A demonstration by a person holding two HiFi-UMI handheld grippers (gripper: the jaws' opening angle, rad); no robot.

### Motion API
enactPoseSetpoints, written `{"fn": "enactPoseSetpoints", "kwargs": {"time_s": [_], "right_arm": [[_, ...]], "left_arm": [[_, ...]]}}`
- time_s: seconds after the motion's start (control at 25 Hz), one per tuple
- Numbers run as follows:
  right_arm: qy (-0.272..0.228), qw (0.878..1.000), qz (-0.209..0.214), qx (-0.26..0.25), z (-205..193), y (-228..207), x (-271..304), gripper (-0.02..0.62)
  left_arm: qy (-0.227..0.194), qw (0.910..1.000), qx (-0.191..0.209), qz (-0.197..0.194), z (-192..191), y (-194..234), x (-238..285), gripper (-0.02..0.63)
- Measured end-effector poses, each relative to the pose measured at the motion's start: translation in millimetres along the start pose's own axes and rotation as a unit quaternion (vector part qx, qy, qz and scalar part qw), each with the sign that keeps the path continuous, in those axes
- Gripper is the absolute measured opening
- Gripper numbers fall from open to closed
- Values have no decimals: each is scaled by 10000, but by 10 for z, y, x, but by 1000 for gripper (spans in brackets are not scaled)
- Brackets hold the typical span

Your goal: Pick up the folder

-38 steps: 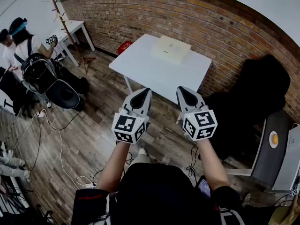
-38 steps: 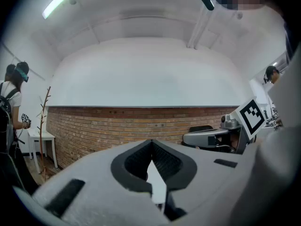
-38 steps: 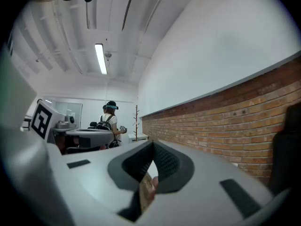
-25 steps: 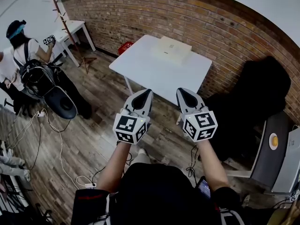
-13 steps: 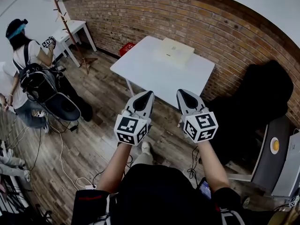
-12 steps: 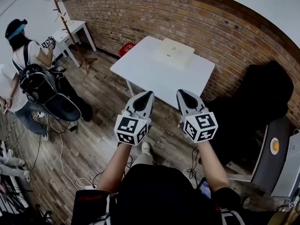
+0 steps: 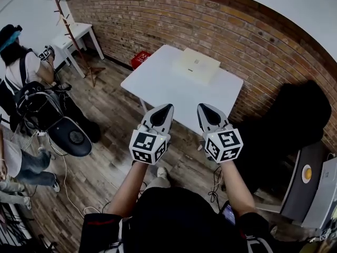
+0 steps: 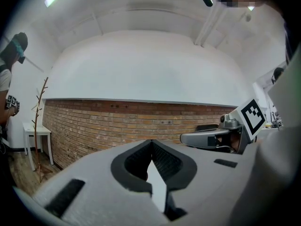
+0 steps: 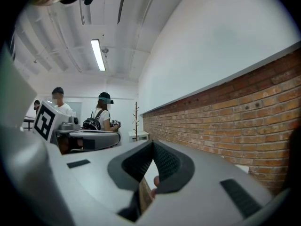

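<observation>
Left gripper (image 7: 161, 112) and right gripper (image 7: 206, 112), both closed and empty, hover short of the white table (image 7: 158, 83); the folder (image 7: 197, 65) lies near its far edge, so open the jaws before reaching.

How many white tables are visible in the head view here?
2. A large white table in the centre, carrying the folder; a small white table in the far left corner beside the coat stand. More may be hidden outside the frame.
</observation>
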State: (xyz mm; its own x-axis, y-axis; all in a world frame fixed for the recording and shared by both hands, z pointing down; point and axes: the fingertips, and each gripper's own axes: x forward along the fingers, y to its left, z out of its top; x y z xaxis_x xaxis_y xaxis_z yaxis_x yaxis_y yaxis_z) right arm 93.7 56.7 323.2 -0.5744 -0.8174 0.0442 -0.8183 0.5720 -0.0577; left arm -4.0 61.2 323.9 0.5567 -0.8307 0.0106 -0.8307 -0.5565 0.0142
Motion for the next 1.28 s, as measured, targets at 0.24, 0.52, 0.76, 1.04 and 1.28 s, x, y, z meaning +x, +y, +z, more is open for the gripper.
{"fn": "enactPoseSetpoints", "kwargs": {"time_s": [0.24, 0.52, 0.76, 1.04, 1.28], "right_arm": [[104, 9999, -18, 48, -8, -116, 428, 28], [146, 9998, -61, 114, 11, -234, 955, 28], [156, 9997, -123, 150, 97, -207, 1393, 28], [196, 9993, -271, 157, 86, -211, 1775, 28], [262, 9990, -352, 115, 84, -132, 2011, 29]], "left_arm": [[71, 9999, -89, -15, -41, 348, 264, 18], [135, 9998, -124, -71, -59, 788, 551, 18], [232, 9995, -108, -210, -13, 1142, 696, 18], [296, 9990, -151, -313, -83, 1535, 834, 18], [286, 9984, -261, -412, -109, 1794, 861, 18]]}}
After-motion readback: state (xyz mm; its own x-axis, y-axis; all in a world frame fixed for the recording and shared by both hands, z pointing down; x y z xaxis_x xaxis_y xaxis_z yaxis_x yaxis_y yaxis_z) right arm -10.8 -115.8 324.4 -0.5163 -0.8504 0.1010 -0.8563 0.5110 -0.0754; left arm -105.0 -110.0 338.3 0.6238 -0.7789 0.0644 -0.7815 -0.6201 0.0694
